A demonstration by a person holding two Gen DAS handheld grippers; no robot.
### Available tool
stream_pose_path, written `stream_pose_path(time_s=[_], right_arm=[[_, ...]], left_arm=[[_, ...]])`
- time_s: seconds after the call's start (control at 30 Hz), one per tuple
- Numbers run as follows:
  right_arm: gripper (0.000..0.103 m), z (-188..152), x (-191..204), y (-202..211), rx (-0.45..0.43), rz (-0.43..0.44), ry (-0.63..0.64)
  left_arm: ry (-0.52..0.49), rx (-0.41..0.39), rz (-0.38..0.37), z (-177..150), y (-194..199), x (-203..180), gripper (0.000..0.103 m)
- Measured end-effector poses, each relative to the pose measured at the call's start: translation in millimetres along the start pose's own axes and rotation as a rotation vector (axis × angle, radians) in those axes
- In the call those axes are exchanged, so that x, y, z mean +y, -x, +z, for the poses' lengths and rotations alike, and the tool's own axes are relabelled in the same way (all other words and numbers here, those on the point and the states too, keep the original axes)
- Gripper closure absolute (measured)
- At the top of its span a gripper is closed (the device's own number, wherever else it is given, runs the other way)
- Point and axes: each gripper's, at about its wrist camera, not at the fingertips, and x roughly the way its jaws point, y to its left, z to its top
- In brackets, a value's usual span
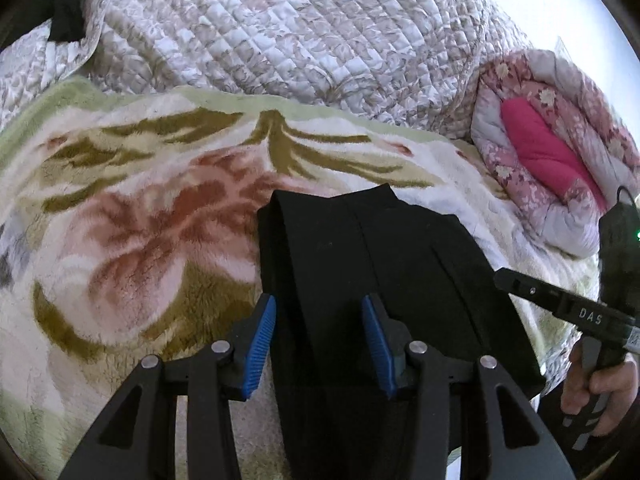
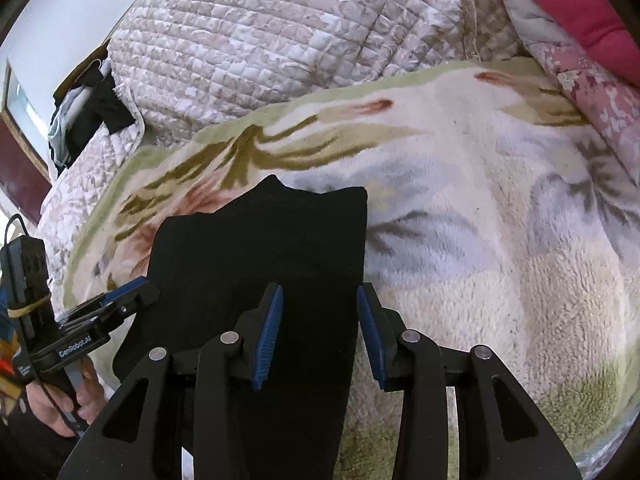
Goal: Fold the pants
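Note:
Black pants (image 1: pixel 344 248) lie folded lengthwise on a fluffy floral blanket (image 1: pixel 132 208), and their near end hangs toward me over the edge. My left gripper (image 1: pixel 319 304) hovers open over their left part, its blue pads apart and pressing on nothing. My right gripper (image 2: pixel 319 290) is open too, over the right part of the pants (image 2: pixel 260 240), with its right pad beside their right edge. In each view the other gripper shows at the side: the right gripper (image 1: pixel 520 284) in a hand (image 1: pixel 592 392), and the left gripper (image 2: pixel 128 294) in a hand (image 2: pixel 60 408).
A quilted grey-white cover (image 1: pixel 280 32) is heaped behind the blanket. A pink floral quilt with a magenta cushion (image 1: pixel 540 152) lies at the right. Dark clothes (image 2: pixel 92 116) sit by a wooden frame at the far left.

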Motion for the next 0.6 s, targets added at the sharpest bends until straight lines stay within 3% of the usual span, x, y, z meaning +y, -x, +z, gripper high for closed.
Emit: stream_pose_path(time_s=[0.17, 0.27, 0.3, 0.43, 0.6], right_arm=[[0.063, 0.7, 0.0, -4.3, 0.013, -0.001, -0.009], [0.063, 1.5, -2.9, -5.5, 0.016, 0.005, -0.028], [0.063, 1.4, -3.8, -5.7, 0.017, 0.007, -0.034], [0.063, 1.4, -6.0, -6.2, 0.021, 0.008, -0.049], [0.063, 0.6, -4.1, -6.6, 0.021, 0.002, -0.042]], left_arm=[[-0.004, -0.016, 0.008, 1.1, -1.7, -1.6, 0.058], [0.002, -0.040, 0.018, 3.0, 1.8, 0.2, 0.070], [0.006, -0.045, -0.004, 3.8, 3.2, 0.8, 0.082], [0.001, -0.048, -0.008, 4.1, 3.5, -0.7, 0.083], [0.026, 0.004, -0.017, 3.2, -5.6, 3.9, 0.078]])
